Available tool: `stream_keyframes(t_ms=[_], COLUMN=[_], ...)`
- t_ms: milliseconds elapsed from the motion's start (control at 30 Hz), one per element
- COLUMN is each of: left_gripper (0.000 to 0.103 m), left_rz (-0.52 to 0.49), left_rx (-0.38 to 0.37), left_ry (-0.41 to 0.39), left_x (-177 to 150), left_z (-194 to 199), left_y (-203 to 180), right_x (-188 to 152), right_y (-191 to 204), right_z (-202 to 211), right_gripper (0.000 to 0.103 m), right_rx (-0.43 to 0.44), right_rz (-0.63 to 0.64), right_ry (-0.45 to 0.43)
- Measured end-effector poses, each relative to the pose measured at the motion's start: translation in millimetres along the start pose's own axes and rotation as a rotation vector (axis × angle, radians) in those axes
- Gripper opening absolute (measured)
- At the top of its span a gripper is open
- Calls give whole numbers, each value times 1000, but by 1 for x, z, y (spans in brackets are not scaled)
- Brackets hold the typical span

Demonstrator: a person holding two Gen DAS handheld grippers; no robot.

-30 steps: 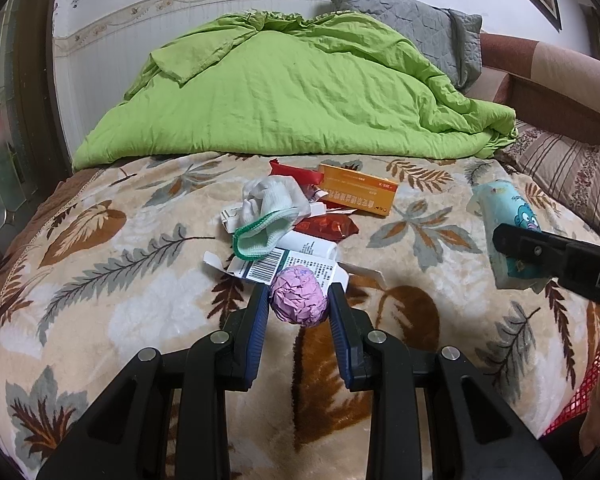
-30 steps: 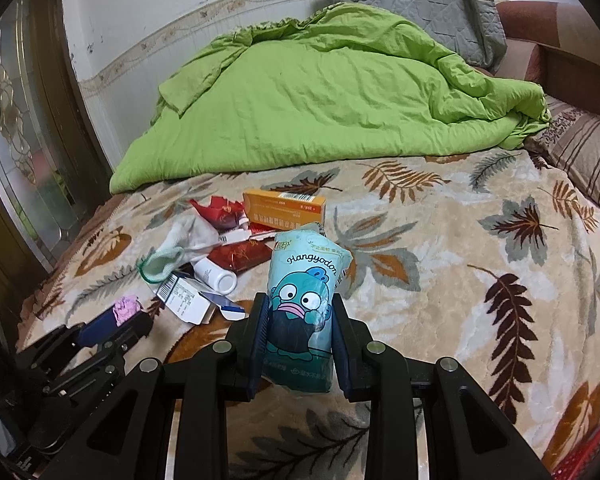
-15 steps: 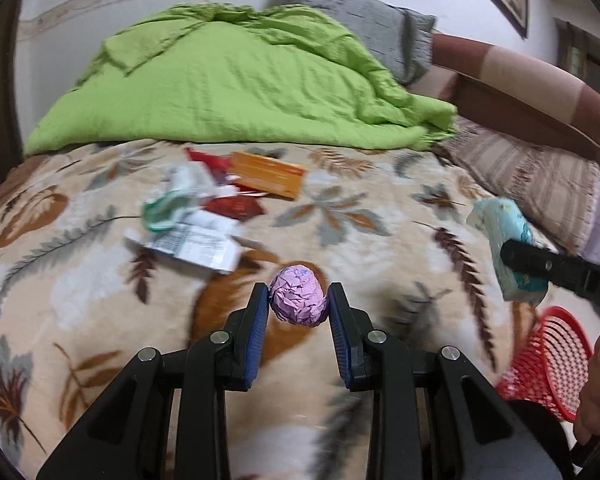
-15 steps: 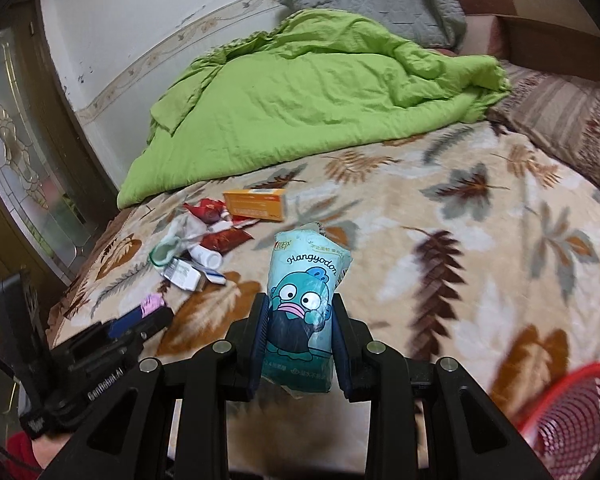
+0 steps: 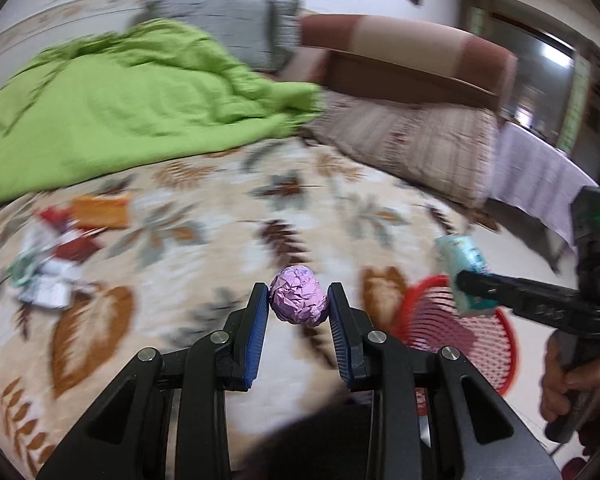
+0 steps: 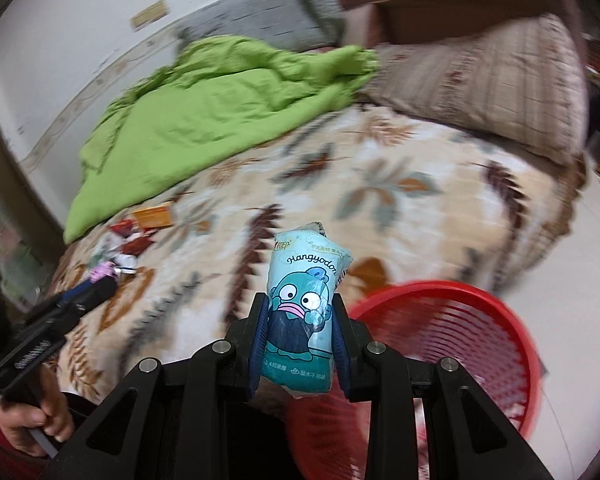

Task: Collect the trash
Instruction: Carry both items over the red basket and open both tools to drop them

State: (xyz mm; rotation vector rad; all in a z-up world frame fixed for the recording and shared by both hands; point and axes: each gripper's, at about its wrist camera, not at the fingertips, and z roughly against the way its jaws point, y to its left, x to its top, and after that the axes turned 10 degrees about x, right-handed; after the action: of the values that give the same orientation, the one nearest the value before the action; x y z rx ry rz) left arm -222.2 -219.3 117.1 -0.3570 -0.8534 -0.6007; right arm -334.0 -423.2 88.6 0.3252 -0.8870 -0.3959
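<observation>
My left gripper (image 5: 298, 300) is shut on a crumpled pink paper ball (image 5: 298, 301), held in the air above the bed's near edge. My right gripper (image 6: 300, 316) is shut on a teal tissue pack (image 6: 306, 304) printed with a cartoon fish, just left of a red mesh basket (image 6: 472, 332) on the floor. From the left wrist view the basket (image 5: 484, 344) lies to the right, with the right gripper (image 5: 466, 280) and its tissue pack (image 5: 460, 256) over its rim. More trash (image 5: 56, 256) lies far left on the blanket: an orange box (image 5: 100, 212), red wrappers, white papers.
A leaf-patterned blanket (image 6: 380, 200) covers the bed. A green quilt (image 5: 120, 100) is heaped at the back, with a grey pillow (image 5: 220, 20) and a striped pillow (image 5: 412, 144) by the headboard. Pale floor (image 6: 580, 260) surrounds the basket. A hand (image 5: 572, 372) grips the right tool.
Both grippers have swung right, away from the trash pile, each still holding its item. The red basket has come into view beside the bed, and both views are now motion-blurred.
</observation>
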Motion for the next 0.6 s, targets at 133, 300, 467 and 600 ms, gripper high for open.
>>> stream_keyframes(t_ms=[133, 300, 467, 600], left_gripper=[29, 29, 29, 34], left_rz=[-70, -130, -181, -185], left_rx=[-92, -198, -231, -259], left_ry=[20, 86, 131, 160], left_x=[4, 3, -2, 0], left_z=[-4, -17, -28, -33], left_y=[-48, -103, -138, -148], right_x=[-9, -19, -25, -24], right_y=[-33, -58, -73, -81], right_z=[23, 40, 46, 48], right_gripper=[31, 32, 37, 44], right_rx=[-58, -94, -115, -136], right_rz=[-56, -108, -139, -159], right_ry=[-6, -13, -23, -31])
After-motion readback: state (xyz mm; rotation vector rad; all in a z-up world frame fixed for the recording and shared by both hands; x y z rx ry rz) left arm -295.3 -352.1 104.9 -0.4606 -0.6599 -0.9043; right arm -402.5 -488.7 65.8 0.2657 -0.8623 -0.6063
